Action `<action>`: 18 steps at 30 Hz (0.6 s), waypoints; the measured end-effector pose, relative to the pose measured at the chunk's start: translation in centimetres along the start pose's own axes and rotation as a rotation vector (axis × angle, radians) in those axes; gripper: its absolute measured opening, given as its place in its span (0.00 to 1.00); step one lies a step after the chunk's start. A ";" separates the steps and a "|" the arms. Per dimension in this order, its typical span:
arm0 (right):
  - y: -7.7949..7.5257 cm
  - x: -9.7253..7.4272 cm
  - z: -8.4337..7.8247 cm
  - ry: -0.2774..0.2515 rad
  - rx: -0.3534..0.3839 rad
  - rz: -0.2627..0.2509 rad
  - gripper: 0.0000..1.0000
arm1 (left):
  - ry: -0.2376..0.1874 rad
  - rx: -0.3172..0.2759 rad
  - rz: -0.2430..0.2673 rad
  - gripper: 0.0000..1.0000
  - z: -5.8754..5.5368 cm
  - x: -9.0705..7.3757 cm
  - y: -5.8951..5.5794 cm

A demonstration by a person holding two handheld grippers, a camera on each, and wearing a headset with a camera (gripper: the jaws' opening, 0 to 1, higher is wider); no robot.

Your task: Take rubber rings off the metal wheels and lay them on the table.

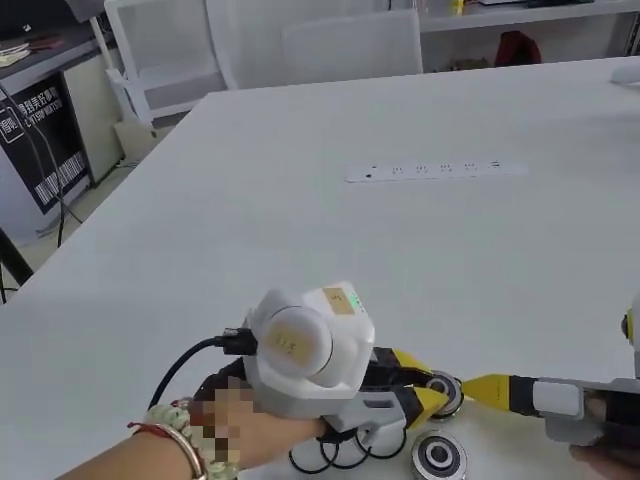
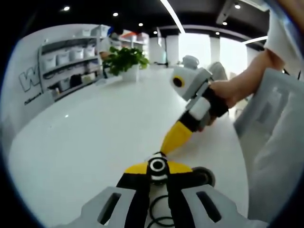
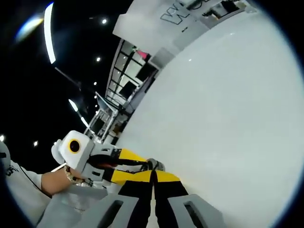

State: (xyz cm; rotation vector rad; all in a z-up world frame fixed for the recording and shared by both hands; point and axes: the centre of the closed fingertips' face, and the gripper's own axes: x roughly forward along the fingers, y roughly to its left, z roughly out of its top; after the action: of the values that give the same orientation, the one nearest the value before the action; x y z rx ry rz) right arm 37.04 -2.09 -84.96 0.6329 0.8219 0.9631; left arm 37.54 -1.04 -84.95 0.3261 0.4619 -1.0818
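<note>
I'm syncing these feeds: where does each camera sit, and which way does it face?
Head view: on the headset, looking down at the white table; a braceleted hand holds the white, yellow-jawed left gripper.
Left gripper view: on the left gripper, looking along its jaws, shut on a round metal wheel, towards the yellow-tipped right gripper and the person's right hand.
Right gripper view: on the right gripper, facing the left gripper and braceleted hand.
Shared: both gripper views show that wheel, from opposite sides.
</note>
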 end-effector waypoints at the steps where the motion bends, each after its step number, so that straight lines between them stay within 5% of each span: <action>1: 0.0 0.0 0.0 0.000 0.000 0.000 0.00 | 0.001 0.002 0.000 0.13 0.0 0.0 0.0; 18: 1.0 0.3 0.0 0.022 -0.042 0.021 0.00 | 0.004 0.013 0.002 0.13 0.0 -0.1 -0.1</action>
State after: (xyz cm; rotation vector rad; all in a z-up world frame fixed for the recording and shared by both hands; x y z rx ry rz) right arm 36.72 -1.34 -84.24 0.5968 0.8137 1.0059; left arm 37.46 -1.04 -84.89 0.3406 0.4579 -1.0824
